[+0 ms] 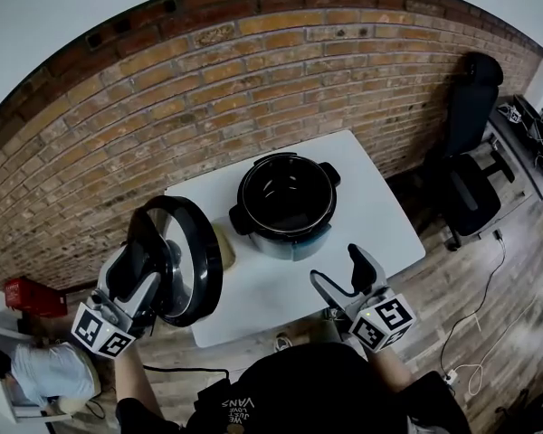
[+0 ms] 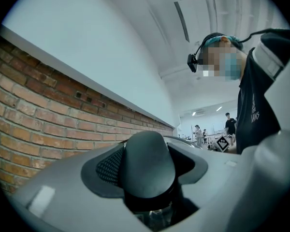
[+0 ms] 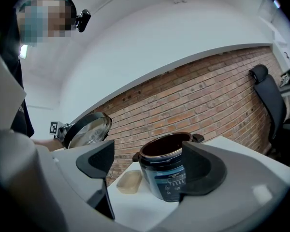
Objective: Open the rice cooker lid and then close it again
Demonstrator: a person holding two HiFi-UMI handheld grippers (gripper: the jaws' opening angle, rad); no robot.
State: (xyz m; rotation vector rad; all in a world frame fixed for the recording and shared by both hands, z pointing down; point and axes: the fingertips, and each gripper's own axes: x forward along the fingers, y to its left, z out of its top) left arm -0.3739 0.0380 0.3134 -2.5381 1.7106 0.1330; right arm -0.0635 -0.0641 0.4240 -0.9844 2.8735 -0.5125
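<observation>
The black rice cooker [image 1: 285, 204] stands open on the white table [image 1: 380, 233], and its dark inner pot looks empty. Its round lid [image 1: 188, 262] is off the pot, held on edge left of the table at the front corner. My left gripper [image 1: 154, 247] is shut on the lid's dark handle [image 2: 147, 166], which fills the space between the jaws. My right gripper [image 1: 342, 278] hovers open over the table's front edge, with nothing between its fingers. In the right gripper view the cooker [image 3: 166, 173] sits straight ahead of the right gripper [image 3: 150, 164], with the lid [image 3: 89, 129] raised at the left.
A small beige container [image 1: 224, 245] lies on the table left of the cooker, partly behind the lid. A brick wall [image 1: 253, 80] runs behind the table. A black office chair [image 1: 471, 152] stands to the right, and cables [image 1: 489, 297] lie on the wooden floor.
</observation>
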